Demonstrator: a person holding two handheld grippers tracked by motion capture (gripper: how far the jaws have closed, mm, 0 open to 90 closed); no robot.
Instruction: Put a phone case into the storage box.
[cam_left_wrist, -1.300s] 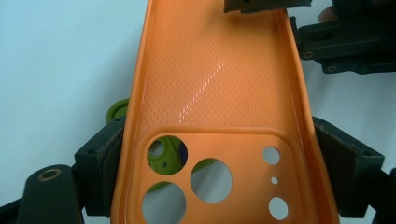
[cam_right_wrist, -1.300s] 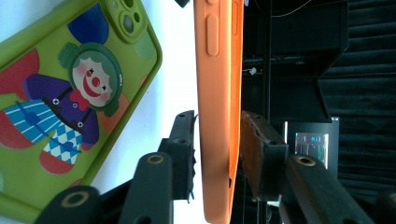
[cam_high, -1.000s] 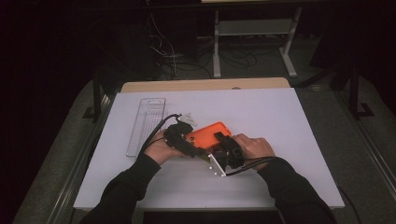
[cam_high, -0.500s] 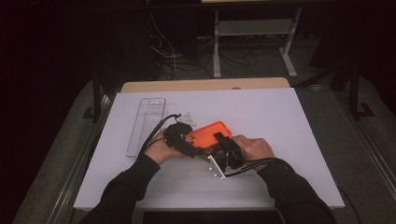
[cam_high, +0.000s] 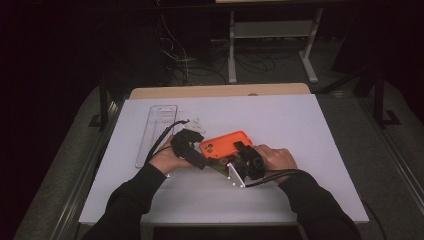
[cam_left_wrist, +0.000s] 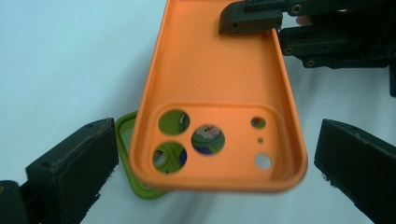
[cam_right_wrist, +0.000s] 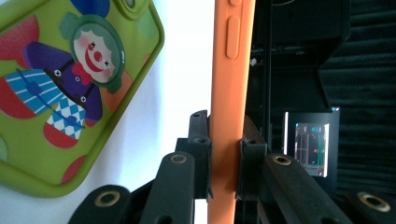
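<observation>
**Black sleeves, black grippers**

Person's wearing long dark sleeves (cam_high: 131, 196). Both handheld units are matte black: the left gripper (cam_high: 196, 151) trails a black cable, the right gripper (cam_high: 243, 159) carries a pale three-cornered plate. Up close, the right one's linkage arms have brass-ringed pivot holes, and the left one's pads (cam_left_wrist: 74, 163) look scuffed.
</observation>
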